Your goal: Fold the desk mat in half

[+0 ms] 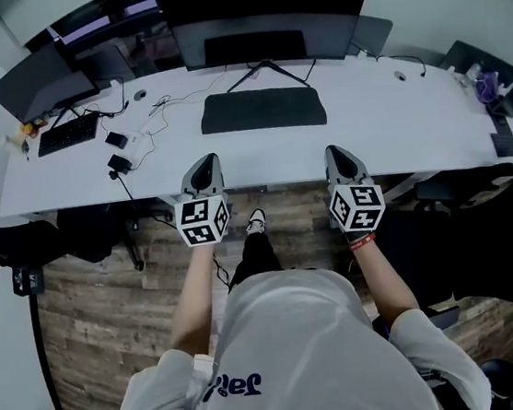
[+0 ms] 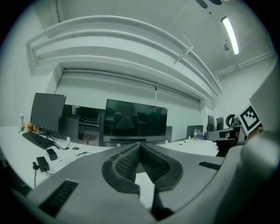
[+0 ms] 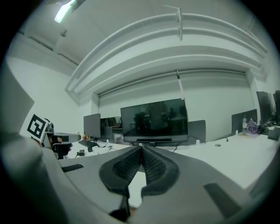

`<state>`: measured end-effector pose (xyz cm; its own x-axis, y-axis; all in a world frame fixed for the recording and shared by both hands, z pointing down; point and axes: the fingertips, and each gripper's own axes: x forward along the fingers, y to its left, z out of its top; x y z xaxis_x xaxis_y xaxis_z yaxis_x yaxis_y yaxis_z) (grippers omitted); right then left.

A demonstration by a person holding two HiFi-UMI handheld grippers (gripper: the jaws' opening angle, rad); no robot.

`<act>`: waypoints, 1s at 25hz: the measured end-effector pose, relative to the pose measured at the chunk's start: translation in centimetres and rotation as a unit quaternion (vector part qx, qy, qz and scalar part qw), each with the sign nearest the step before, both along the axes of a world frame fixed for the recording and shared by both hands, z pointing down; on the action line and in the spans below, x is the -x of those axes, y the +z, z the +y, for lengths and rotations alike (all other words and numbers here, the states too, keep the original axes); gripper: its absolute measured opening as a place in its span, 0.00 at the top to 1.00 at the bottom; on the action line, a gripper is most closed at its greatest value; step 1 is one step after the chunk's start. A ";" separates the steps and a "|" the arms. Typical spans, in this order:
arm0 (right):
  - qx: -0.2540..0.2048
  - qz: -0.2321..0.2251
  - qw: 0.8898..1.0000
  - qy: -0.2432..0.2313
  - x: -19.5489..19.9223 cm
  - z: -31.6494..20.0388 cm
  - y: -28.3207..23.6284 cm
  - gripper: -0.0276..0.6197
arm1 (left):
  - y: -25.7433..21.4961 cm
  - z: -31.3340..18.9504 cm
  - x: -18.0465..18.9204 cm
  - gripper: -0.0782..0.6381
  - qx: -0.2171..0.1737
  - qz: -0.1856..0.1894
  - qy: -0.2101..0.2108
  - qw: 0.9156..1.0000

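Observation:
A dark desk mat (image 1: 262, 109) lies flat on the white desk (image 1: 395, 127), in front of the big monitor (image 1: 262, 36). My left gripper (image 1: 204, 171) is held at the desk's near edge, short of the mat's left end, jaws shut with nothing between them. My right gripper (image 1: 341, 158) is held level with it, short of the mat's right end, also shut and empty. In the left gripper view the fingertips (image 2: 140, 146) meet in front of the monitor (image 2: 134, 122). The right gripper view shows the same closed tips (image 3: 141, 149). The mat itself is hidden behind the jaws in both gripper views.
A keyboard (image 1: 69, 134), small black adapters (image 1: 120, 162) and loose cables (image 1: 156, 108) lie on the desk's left part. A second monitor (image 1: 37, 82) stands at the back left. Purple items (image 1: 487, 84) sit at the far right. Chairs (image 1: 20, 247) flank the person on the wood floor.

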<state>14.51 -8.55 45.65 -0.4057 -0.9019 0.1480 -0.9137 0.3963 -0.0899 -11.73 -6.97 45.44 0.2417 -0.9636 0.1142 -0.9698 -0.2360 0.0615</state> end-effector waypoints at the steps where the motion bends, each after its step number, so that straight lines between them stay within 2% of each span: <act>1: 0.000 0.000 1.000 -0.001 0.2 0.1 0.0 0.93 | 0.0 0.0 0.0 0.86 0.000 0.000 0.001 1.000; 12: -0.005 0.006 1.000 -0.003 2.0 0.2 -0.2 0.93 | -0.7 -0.4 0.1 0.86 -0.006 -0.001 0.013 1.000; 25: -0.009 0.016 1.000 -0.008 4.1 -0.1 -0.8 0.93 | -0.8 -0.5 2.1 0.86 -0.005 0.001 0.012 1.000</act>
